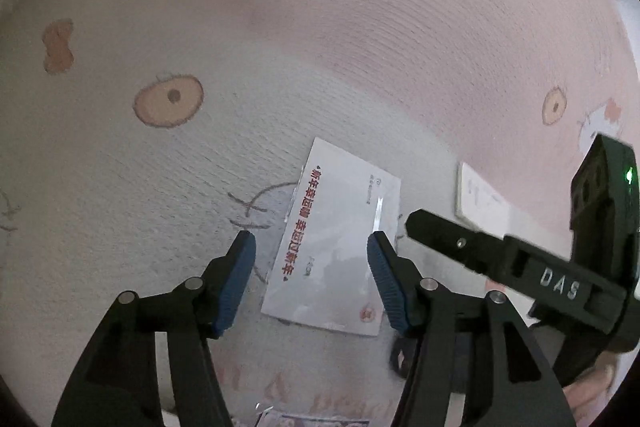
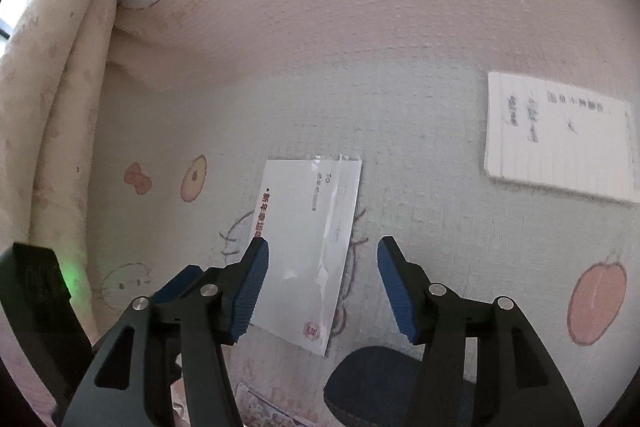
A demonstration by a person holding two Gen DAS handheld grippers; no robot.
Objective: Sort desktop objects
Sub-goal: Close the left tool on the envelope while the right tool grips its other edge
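— Both claws hang apart: left claw [image 1: 311, 283] and right claw [image 2: 322, 285], nothing between the pads of either.

— And the envelope [image 1: 334, 239]?

— Flat on the cloth-covered worktop [image 1: 160, 187], under both claws, in a clear sleeve. Looks set down, or not yet picked.

— What else?

— A notepad [image 2: 560, 143] lies well apart on the right; something dark [image 2: 372, 383] sits near the bottom, can't tell what.

— Next?

— I'd say choose one piece, come down low, pinch an edge; that flat envelope won't lift easily.
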